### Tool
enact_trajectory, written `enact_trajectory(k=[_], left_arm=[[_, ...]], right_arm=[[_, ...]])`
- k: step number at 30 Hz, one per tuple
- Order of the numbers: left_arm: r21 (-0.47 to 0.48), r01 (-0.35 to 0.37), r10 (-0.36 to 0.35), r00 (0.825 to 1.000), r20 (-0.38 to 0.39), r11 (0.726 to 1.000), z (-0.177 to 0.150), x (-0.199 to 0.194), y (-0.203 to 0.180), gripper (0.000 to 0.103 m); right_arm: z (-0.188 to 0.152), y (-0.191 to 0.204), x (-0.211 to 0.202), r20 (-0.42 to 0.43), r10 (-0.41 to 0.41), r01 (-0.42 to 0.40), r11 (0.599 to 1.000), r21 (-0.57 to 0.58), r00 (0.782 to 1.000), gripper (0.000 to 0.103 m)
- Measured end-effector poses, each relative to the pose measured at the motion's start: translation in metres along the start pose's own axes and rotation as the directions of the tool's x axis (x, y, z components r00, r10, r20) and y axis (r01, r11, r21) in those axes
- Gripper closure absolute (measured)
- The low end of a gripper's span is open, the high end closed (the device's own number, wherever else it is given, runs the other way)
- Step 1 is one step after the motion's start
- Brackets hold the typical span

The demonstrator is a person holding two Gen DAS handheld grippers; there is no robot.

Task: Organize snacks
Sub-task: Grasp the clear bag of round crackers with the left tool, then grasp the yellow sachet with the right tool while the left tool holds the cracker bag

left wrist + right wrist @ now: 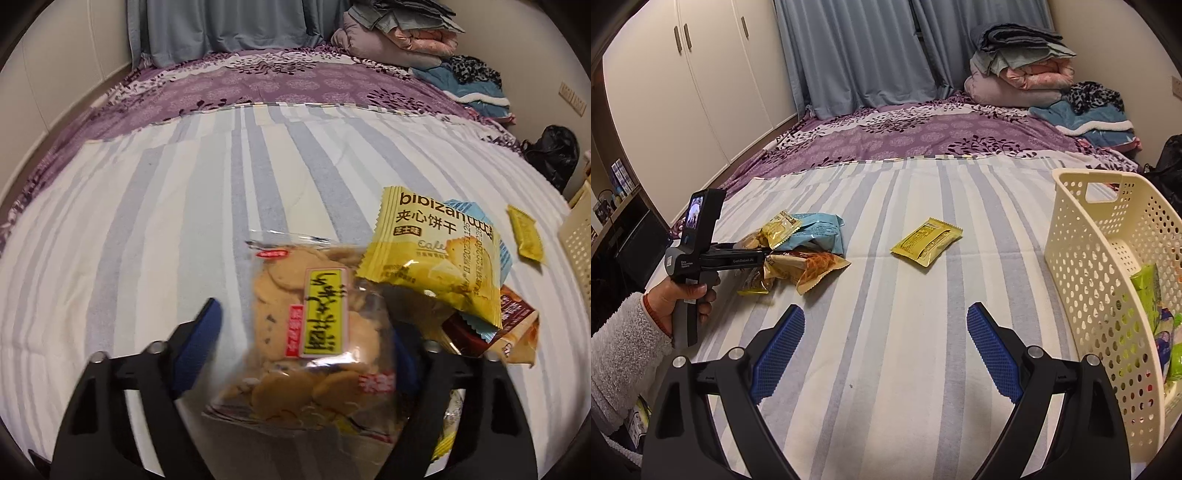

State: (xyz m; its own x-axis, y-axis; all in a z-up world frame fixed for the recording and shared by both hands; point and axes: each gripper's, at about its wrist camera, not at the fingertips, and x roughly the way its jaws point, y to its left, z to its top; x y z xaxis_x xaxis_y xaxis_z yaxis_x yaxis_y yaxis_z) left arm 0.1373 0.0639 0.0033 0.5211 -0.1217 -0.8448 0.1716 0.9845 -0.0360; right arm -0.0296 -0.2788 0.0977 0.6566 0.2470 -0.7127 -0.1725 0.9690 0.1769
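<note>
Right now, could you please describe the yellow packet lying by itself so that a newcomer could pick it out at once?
On the striped bedsheet, look between the snack pile at the left and the cream basket at the right. The yellow packet lies flat there alone, touching nothing. Unlike the heaped packets, it shows its printed back and central seam.

Bed: striped sheet (886, 332) foreground, purple floral cover (923, 133) beyond | Curtains: blue-grey (857, 48), 12 o'clock | Wardrobe: cream doors (683, 74), 10 o'clock | Folded bedding stack (1019, 70), 1 o'clock | Walls: cream
</note>
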Motion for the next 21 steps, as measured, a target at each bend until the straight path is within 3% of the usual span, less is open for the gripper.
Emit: enact_trajectory(k=[2,4,12,21], left_arm=[[-0.016,0.008,-0.008,1.000,0.006,1.000,0.001,-0.003,0.004,0.044],[-0.047,0.022,-0.021,1.000,0.013,0.999,0.000,-0.006,0.010,0.047],[-0.099,-0.004,0.008,0.999,0.046,0.995,-0.010,-0.021,0.020,0.048],[-0.139,0.004,0.009,0.996,0.091,0.990,-0.023,-0.049,0.029,0.048]], right_arm=[[0.000,0.002,0.004,-0.006,0.001,-0.002,1.000,-0.003,1.000,0.014],[-0.001,0.004,0.008,-0.012,0.005,-0.005,1.000,-0.006,1.000,0.014],[0.002,0.005,0.025,-0.031,0.013,-0.013,1.000,-0.022,0.999,0.014],[0.024,-0.002,0.078,-0.072,-0.005,0.004,1.000,-0.018,0.997,0.014]])
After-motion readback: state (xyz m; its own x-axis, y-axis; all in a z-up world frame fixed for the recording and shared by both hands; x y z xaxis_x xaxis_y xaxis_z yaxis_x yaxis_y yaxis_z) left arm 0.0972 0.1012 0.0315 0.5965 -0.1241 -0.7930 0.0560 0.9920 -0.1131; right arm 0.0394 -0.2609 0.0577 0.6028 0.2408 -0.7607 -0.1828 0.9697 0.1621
